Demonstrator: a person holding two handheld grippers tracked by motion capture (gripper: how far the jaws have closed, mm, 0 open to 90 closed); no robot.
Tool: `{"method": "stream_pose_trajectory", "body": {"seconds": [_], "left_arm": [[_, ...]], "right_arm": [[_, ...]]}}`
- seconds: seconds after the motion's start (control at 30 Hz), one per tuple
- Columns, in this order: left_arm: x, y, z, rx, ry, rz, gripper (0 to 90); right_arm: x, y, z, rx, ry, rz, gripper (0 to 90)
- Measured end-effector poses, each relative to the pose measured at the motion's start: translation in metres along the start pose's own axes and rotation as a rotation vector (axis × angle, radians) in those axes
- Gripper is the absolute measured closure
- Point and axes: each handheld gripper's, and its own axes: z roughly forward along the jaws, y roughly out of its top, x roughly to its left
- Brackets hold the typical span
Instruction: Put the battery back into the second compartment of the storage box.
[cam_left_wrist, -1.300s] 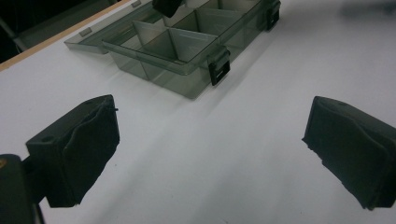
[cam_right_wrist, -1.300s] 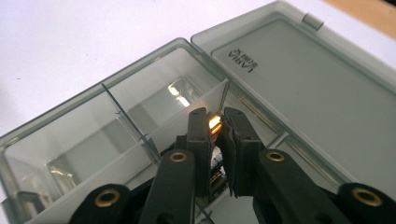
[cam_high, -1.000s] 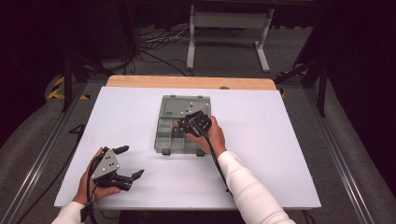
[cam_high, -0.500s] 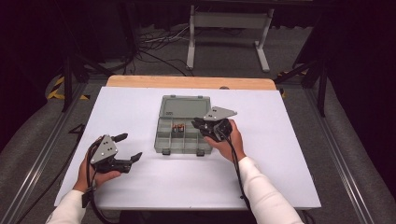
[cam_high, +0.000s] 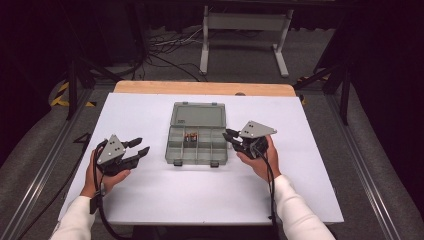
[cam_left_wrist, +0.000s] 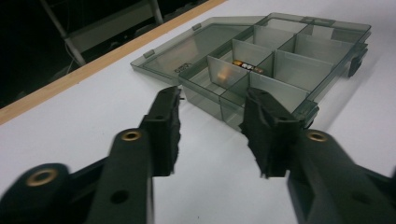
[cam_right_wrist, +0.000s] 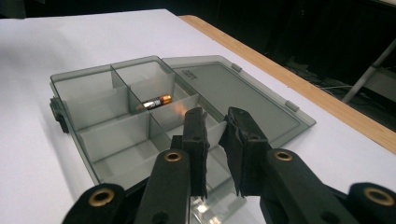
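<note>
A grey see-through compartment box (cam_high: 172, 150) lies in the middle of the white table with its lid (cam_high: 197, 115) folded flat at the far side. A small orange and black battery (cam_high: 190, 136) lies in a middle compartment (cam_left_wrist: 247, 66) (cam_right_wrist: 155, 101). My left gripper (cam_high: 141, 146) hovers to the left of the box, pointing at it; its jaws have just been closing and stand apart with nothing between them (cam_left_wrist: 212, 95). My right gripper (cam_high: 230, 137) is at the box's right edge, its jaws a narrow gap apart and empty (cam_right_wrist: 215, 114).
The table's wooden far edge (cam_high: 200, 88) runs behind the box. A metal stand (cam_high: 245, 20) and cables (cam_high: 165, 45) sit on the floor beyond. Bare white tabletop (cam_high: 200, 195) stretches in front of the box and to both sides.
My right gripper has drawn back from over the box to its right side. My left gripper has risen and moved toward the box, and its jaws have narrowed.
</note>
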Motion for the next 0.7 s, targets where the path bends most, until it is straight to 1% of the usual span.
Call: {"method": "stream_pose_trajectory", "body": {"seconds": [0.07, 0.1, 0.13, 0.17, 0.23, 0.3, 0.4, 0.47, 0.57, 0.6, 0.7], "left_arm": [[0.001, 0.001, 0.003, 0.006, 0.004, 0.009, 67.6], [0.001, 0.002, 0.005, 0.014, -0.005, 0.010, 70.1], [0.001, 0.003, 0.008, 0.027, 0.019, 0.027, 73.0], [0.001, 0.004, 0.009, 0.029, 0.035, 0.034, 76.5], [0.002, 0.006, 0.012, 0.026, 0.045, 0.041, 83.3], [0.002, 0.007, 0.014, 0.022, 0.042, 0.033, 87.1], [0.005, 0.009, 0.023, 0.038, 0.039, 0.049, 88.9], [0.006, 0.008, 0.027, 0.044, 0.031, 0.040, 89.2], [0.010, 0.008, 0.031, 0.043, 0.036, 0.037, 89.4], [0.012, 0.007, 0.033, 0.045, 0.034, 0.026, 89.4], [0.015, 0.007, 0.035, 0.047, 0.033, 0.027, 89.4]], "right_arm": [[-0.002, -0.003, -0.004, 0.001, -0.007, -0.003, 77.5], [-0.003, -0.004, -0.006, -0.003, -0.013, 0.001, 76.5], [-0.004, -0.006, -0.008, -0.012, -0.016, 0.006, 76.1], [-0.007, -0.008, -0.011, -0.015, -0.024, 0.006, 75.8], [-0.009, -0.013, -0.015, -0.015, -0.043, 0.002, 74.5], [-0.013, -0.017, -0.017, -0.005, -0.058, 0.006, 73.9], [-0.018, -0.024, -0.021, 0.011, -0.083, 0.012, 70.5], [-0.021, -0.027, -0.023, 0.015, -0.091, 0.022, 67.9], [-0.028, -0.030, -0.025, -0.002, -0.106, 0.045, 65.3], [-0.029, -0.031, -0.025, -0.002, -0.113, 0.046, 64.0], [-0.034, -0.034, -0.022, 0.012, -0.131, 0.061, 58.5]]}}
